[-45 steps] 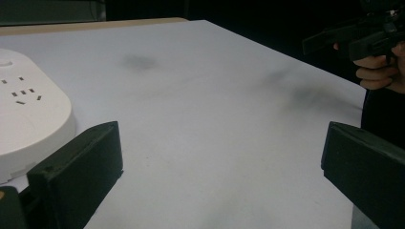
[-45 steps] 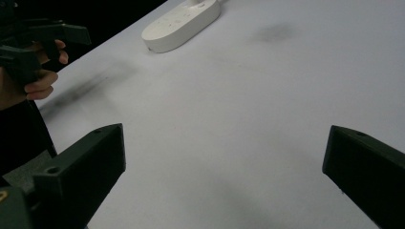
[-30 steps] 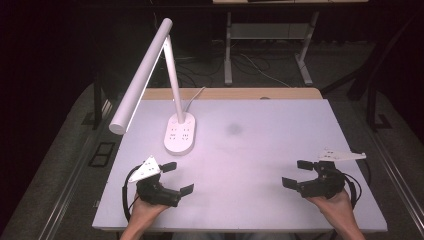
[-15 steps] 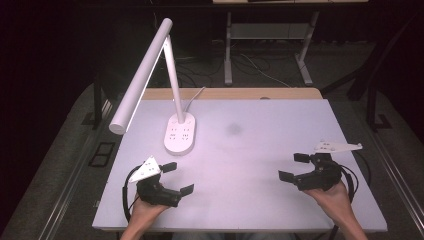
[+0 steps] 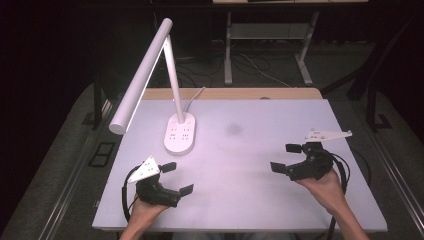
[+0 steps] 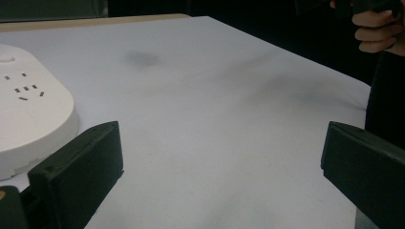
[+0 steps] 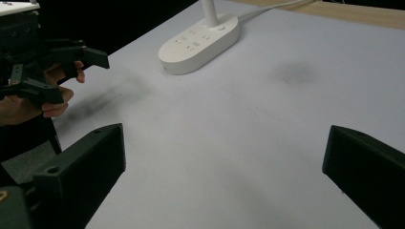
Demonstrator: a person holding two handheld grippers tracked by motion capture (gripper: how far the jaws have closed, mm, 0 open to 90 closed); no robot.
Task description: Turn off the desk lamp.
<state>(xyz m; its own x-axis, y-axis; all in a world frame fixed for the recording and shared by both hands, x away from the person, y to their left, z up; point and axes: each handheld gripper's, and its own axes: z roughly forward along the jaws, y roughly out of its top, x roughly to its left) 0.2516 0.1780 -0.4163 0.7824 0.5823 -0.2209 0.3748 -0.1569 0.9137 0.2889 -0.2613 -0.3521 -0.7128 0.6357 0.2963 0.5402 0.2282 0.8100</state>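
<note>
The left hand-held gripper (image 5: 177, 178) and right hand-held gripper (image 5: 286, 157) are held spread apart, empty. The desk lamp (image 5: 180, 134) stands at the bench (image 5: 240, 200) rear-left. It is judged rigid, base-heavy; the upright stem is best grasped.

No legible text, label, brand, number or sign is presented. Small dark marks are seen on the top of the white lamp base (image 5: 180, 133), but they are socket slots, not characters; nothing is printed on the table (image 5: 260, 200).
</note>
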